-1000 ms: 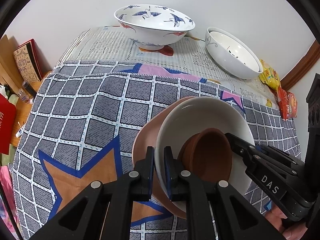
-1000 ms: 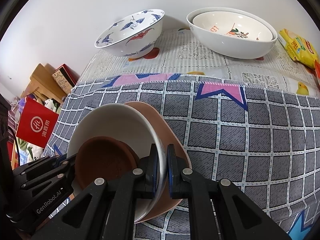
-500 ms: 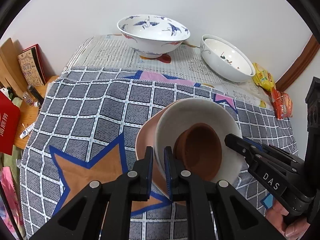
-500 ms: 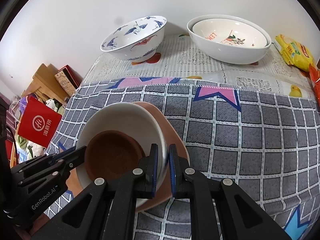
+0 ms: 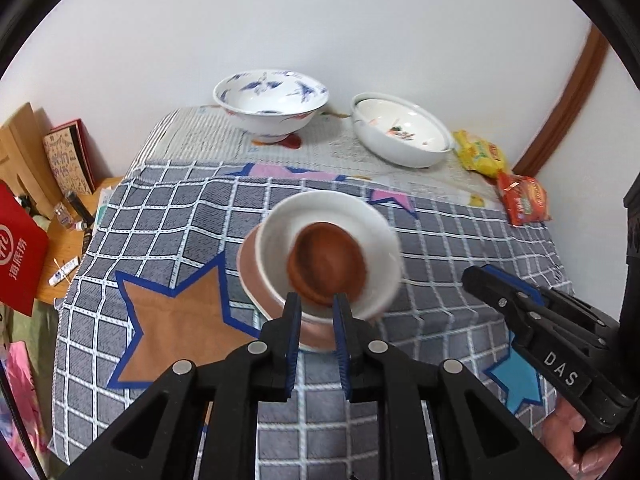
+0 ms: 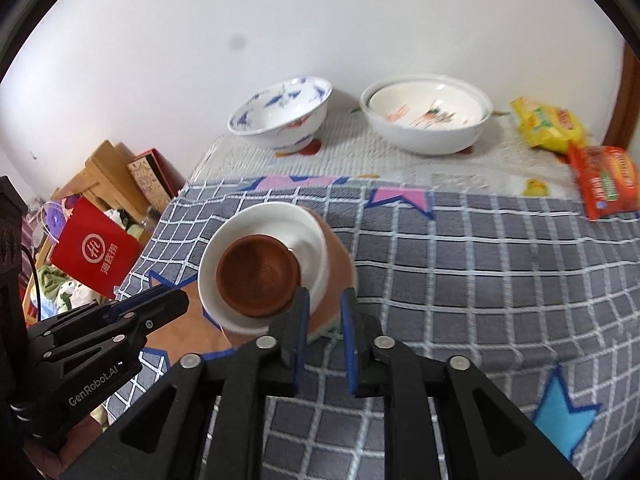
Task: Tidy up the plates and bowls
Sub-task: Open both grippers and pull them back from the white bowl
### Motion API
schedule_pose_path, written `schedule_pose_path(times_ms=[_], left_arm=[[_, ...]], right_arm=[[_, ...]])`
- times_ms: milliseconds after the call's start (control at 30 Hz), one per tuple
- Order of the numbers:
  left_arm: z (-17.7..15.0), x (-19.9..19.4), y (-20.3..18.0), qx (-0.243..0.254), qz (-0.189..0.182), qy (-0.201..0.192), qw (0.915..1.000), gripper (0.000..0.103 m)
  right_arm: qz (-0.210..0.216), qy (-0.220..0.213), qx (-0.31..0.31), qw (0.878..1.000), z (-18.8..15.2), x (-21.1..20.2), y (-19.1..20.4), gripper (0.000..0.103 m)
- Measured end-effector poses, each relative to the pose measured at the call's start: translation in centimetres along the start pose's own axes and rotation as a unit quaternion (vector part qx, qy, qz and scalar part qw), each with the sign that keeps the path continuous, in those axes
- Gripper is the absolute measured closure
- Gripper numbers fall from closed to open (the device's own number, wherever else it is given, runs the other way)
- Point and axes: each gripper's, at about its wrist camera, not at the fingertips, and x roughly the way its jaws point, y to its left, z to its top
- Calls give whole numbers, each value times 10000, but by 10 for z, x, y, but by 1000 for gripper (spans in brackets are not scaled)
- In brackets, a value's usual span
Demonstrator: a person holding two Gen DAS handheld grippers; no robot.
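Stacked dishes sit in the middle of the tabletop (image 5: 168, 216) on the grey checked cloth: a pink plate (image 5: 250, 276) below, a white bowl (image 5: 320, 216) in it, and a small brown bowl (image 5: 328, 266) inside that. My left gripper (image 5: 316, 304) has its jaws opening, with nothing pressed between them. My right gripper (image 6: 324, 300) is also opening its jaws, free of the stack. Behind, a blue-patterned bowl (image 5: 272, 108) and two nested white bowls (image 5: 400, 136) stand near the wall.
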Motion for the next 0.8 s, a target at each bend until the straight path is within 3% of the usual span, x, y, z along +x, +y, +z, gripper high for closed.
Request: schedule_pose_path(times_ms=[367,600,800], left_arm=[[-40,-47,-54,391,-167,-405,9983,74],[-66,-72,-83,592,-205,-657,9959,57],[-84,-90,-98,722,-164,-812,9939,42]], right_arm=[[-671,-657,167,9954,-41,-87,-35,61],[-1010,-803,243,9913,-70,-123,-49,53],[-1117,-827,370,9896,-91,-145,-58,52]])
